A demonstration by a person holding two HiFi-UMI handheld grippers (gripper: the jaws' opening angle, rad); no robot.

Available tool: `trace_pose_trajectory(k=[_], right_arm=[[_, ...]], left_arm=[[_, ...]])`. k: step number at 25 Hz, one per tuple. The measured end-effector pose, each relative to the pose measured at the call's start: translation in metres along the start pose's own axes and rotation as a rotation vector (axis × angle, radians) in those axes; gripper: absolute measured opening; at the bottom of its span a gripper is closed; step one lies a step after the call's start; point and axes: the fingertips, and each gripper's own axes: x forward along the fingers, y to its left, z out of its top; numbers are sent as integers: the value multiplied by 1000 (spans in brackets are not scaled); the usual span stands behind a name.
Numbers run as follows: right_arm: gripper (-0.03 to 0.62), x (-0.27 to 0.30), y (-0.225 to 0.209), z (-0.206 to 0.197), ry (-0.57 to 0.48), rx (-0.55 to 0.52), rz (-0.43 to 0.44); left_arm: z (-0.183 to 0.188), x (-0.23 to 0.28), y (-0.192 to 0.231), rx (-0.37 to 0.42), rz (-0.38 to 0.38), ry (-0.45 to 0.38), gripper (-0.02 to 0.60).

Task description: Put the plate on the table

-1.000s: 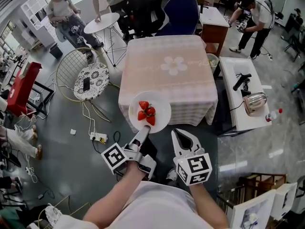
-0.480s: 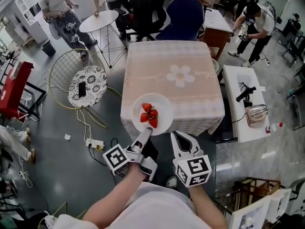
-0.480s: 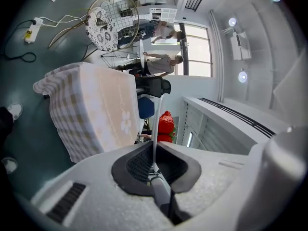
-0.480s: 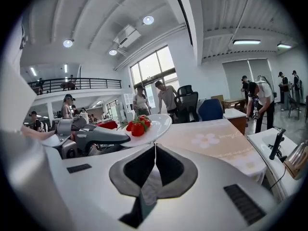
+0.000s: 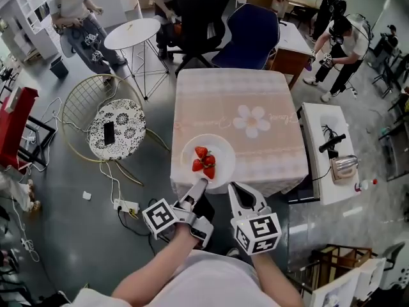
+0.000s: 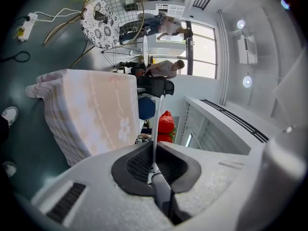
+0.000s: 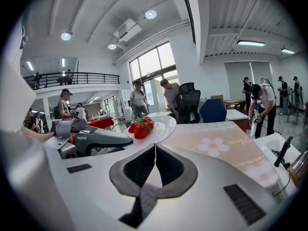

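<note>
A white plate (image 5: 219, 152) with three strawberries (image 5: 204, 162) hangs over the near edge of the square table with a pink flowered cloth (image 5: 236, 101). My left gripper (image 5: 199, 185) is shut on the plate's near rim. In the left gripper view the plate (image 6: 155, 129) shows edge-on as a thin white line between the pads, with the strawberries (image 6: 166, 121) beyond. My right gripper (image 5: 238, 192) is just right of the plate, shut with nothing in it. Its own view shows the plate (image 7: 163, 123), the left gripper (image 7: 94, 138) and the table (image 7: 226, 146) ahead.
Left of the table stand a round patterned stool (image 5: 116, 128) and a wire chair; a power strip (image 5: 126, 205) and cables lie on the floor. A white side table (image 5: 323, 139) with a toaster (image 5: 345, 167) is on the right. A blue chair (image 5: 246, 34) and several people are beyond.
Both grippers and the plate have moved forward toward the table. The plate, earlier in front of the cloth's hanging edge, now sits over the table's near edge.
</note>
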Motion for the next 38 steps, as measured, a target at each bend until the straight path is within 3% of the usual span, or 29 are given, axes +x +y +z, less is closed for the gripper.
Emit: trace_pose_trajectory(k=[10,22,38], right_arm=[[5,39,19,11,16,-13,-20],[5,59,5,26,3,-33,-33],[5,89,-87,36,40,-22,42]], left_arm=[[44,8,0,-29,-11,25,15],[57,31,-3,-31,-11,39,15],[40,115,14,-23,47,-23,15]])
